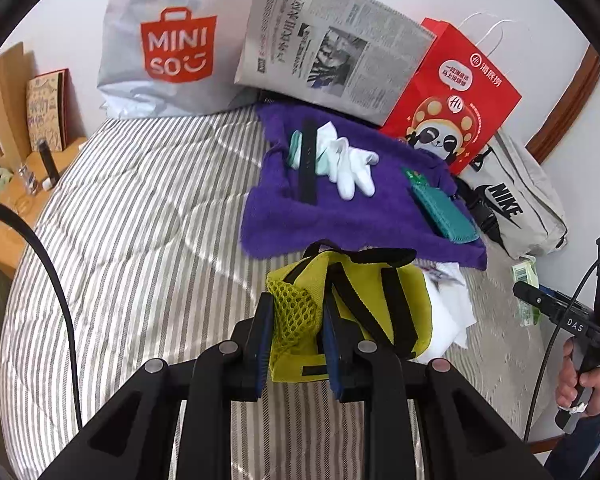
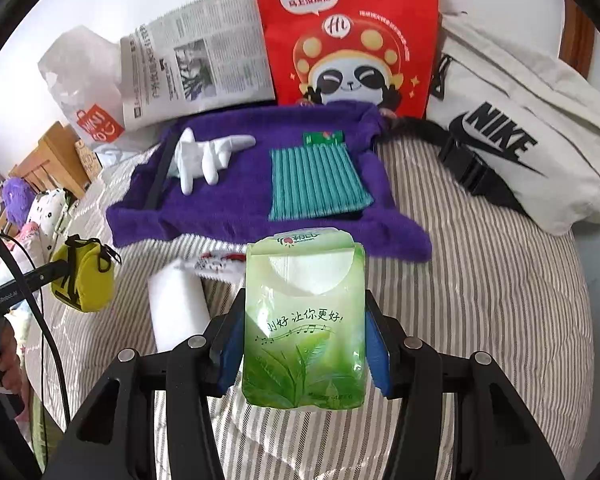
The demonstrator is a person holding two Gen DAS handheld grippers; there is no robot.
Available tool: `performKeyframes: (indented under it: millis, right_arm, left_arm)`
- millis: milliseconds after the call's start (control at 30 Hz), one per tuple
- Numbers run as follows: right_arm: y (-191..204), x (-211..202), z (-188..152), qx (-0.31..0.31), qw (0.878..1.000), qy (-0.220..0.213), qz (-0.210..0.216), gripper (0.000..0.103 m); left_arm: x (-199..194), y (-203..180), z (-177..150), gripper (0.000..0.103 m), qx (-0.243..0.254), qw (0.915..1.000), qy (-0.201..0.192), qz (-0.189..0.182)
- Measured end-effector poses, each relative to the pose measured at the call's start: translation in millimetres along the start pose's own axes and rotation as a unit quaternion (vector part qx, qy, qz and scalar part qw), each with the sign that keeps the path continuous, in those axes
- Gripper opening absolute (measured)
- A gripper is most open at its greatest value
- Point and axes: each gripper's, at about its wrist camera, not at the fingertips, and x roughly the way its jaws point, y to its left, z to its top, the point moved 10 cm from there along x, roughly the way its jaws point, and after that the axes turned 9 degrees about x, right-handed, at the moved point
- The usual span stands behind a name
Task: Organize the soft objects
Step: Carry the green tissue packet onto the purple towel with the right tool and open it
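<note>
Striped bedding (image 1: 140, 240) fills the left wrist view, with a white wall behind. My left tongs (image 1: 296, 340) pinch one yellow pouch (image 1: 340, 300) by its mesh side, blue pads pressed tight into the fabric, the pouch lifted clear of the bed. Beyond it lies one purple towel (image 1: 360, 216) carrying one pair of white gloves (image 1: 352, 164), one black strap (image 1: 308, 164) and one teal pouch (image 1: 440, 208); something pale green under the strap is mostly hidden. Three bags and one newspaper (image 1: 332, 52) lean on the wall: a Miniso bag (image 1: 172, 48), a red panda bag (image 1: 452, 96), a Nike bag (image 1: 520, 200). At the right edge my right hand (image 1: 584, 380) grips its handle, cut off by the frame.

Stripes again in the right wrist view. My right tongs (image 2: 304, 352) clamp one green tissue pack (image 2: 304, 320) by its sides, held above the bedding. One white roll (image 2: 178, 308) lies beside it, and a small printed packet behind is half covered. The yellow pouch hangs at the left from the other tongs, whose tips I cannot make out here.
</note>
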Motion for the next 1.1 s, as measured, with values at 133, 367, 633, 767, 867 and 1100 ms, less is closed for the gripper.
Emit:
performKeyframes:
  millis: [133, 367, 633, 767, 867, 1100]
  right_arm:
    - [6.1, -3.6, 12.2, -0.004, 1.000, -0.008, 0.003, 0.052]
    - [18.0, 3.8, 30.4, -0.007, 1.000, -0.009, 0.013, 0.052]
    - [29.2, 20.5, 54.2, -0.005, 1.000, -0.008, 0.024, 0.052]
    - [40.2, 37.8, 66.2, -0.013, 1.000, -0.003, 0.028, 0.052]
    - [50.3, 54.7, 73.1, -0.015, 0.999, 0.004, 0.032, 0.052]
    - [73.5, 100.8, 87.3, -0.018, 0.999, 0.030, 0.038, 0.052]
  left_arm:
    - [3.9, -6.0, 12.9, 0.022, 0.005, 1.0000, -0.003, -0.007]
    - [16.3, -14.1, 40.6, 0.022, 0.013, 0.9997, -0.008, -0.020]
    - [27.6, -2.5, 59.2, 0.022, 0.012, 0.9999, -0.006, -0.011]
    - [31.2, 7.5, 61.2, 0.022, 0.006, 1.0000, -0.003, -0.005]
    - [33.4, 16.1, 60.8, 0.022, 0.000, 1.0000, -0.001, -0.003]
    - [38.9, 27.2, 63.1, 0.022, -0.007, 1.0000, -0.001, -0.005]
